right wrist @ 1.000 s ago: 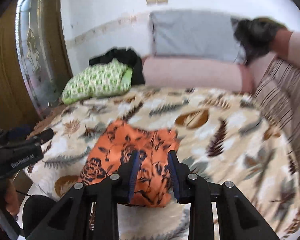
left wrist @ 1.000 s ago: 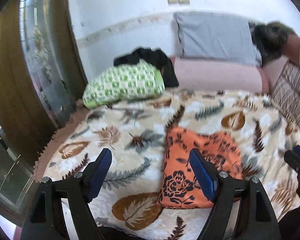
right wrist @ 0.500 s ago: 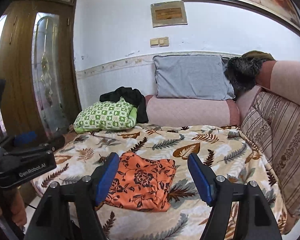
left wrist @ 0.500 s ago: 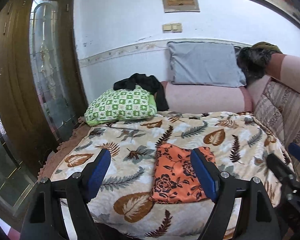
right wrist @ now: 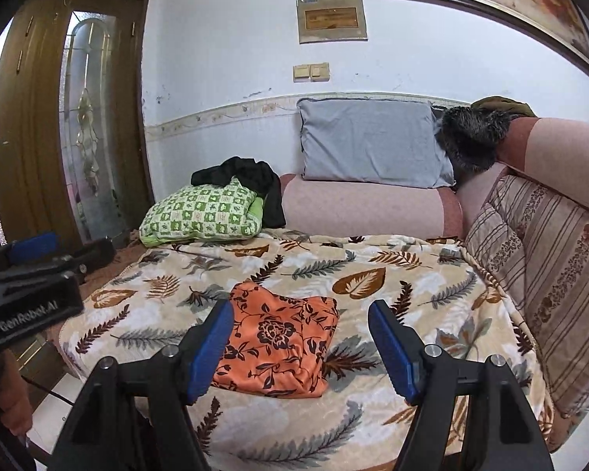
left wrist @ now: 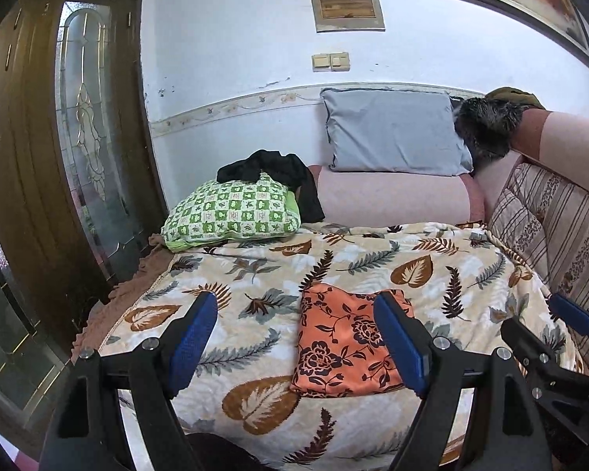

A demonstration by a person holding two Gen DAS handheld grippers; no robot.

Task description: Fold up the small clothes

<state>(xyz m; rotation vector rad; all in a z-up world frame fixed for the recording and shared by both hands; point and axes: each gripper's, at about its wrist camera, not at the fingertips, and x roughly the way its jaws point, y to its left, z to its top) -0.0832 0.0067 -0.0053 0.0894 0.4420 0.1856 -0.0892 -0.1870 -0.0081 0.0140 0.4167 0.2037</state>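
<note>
My left gripper (left wrist: 294, 337) and right gripper (right wrist: 300, 347) both hang wide and empty above the leaf-print blanket (left wrist: 255, 274) on the sofa, holding nothing. The orange floral garment (right wrist: 280, 339) lies folded into a compact packet near the blanket's front edge, apart from both grippers. I judge the fold finished: the grippers stand clear so the packet keeps its shape, while the green checked pillow (left wrist: 231, 212) sits well behind.

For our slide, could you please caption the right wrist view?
Open right hand-held gripper above folded orange floral garment on leaf-print blanket.
</note>
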